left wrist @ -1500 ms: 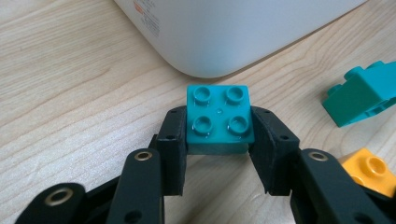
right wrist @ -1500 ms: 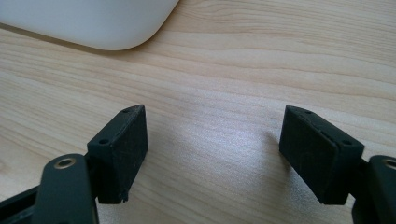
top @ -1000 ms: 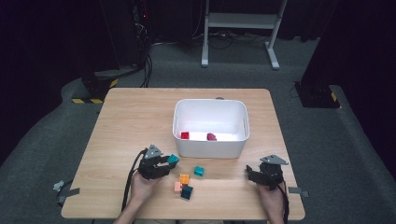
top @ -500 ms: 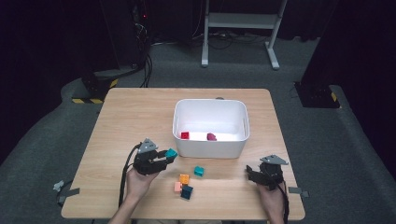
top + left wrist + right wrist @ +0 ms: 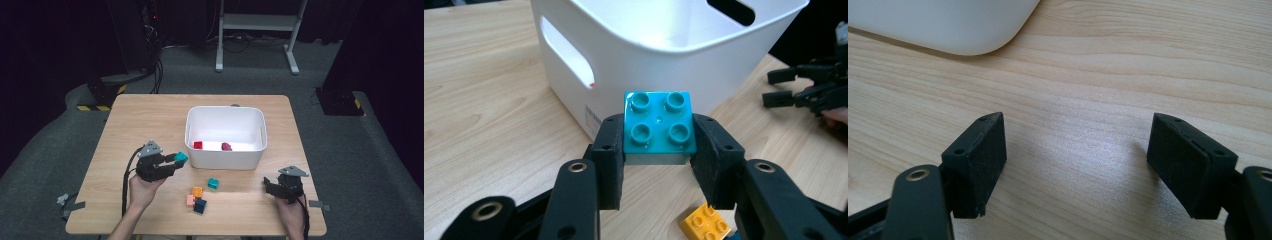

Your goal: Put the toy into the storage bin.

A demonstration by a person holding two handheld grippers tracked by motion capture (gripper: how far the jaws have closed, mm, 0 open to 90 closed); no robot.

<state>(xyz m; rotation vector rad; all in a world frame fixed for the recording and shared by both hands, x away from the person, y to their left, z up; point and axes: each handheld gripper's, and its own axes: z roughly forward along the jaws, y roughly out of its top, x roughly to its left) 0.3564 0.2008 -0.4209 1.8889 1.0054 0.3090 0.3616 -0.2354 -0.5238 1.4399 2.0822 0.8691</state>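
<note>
teal brick [image 5: 659, 127] sits studs-up, clamped between the two black pads of the left gripper [image 5: 659, 150], lifted off the table [image 5: 150, 125] — the pads press on its left and right sides. in the high view the left gripper [image 5: 176, 161] holds the teal brick [image 5: 181, 157] just beside the near left corner of the white bin [image 5: 225, 155], not over it. right behind the brick in the left gripper view is the wall of the white bin [image 5: 664, 45] with its handle slot. below the jaws an orange brick [image 5: 704, 222] lies on the wood.

further out on the table there's a loose bunch — a smaller teal brick [image 5: 213, 183], an orange one [image 5: 197, 191], a pink one [image 5: 190, 200] and a dark teal one [image 5: 200, 205], the last three touching or nearly so. inside the bin are two reddish pieces [image 5: 198, 145], kinda too small to tell their shapes.

right gripper [image 5: 272, 186] rests low by the table's near right edge, well apart from the bricks, jaws spread wide with nothing but bare wood between them [image 5: 1075, 150].
</note>
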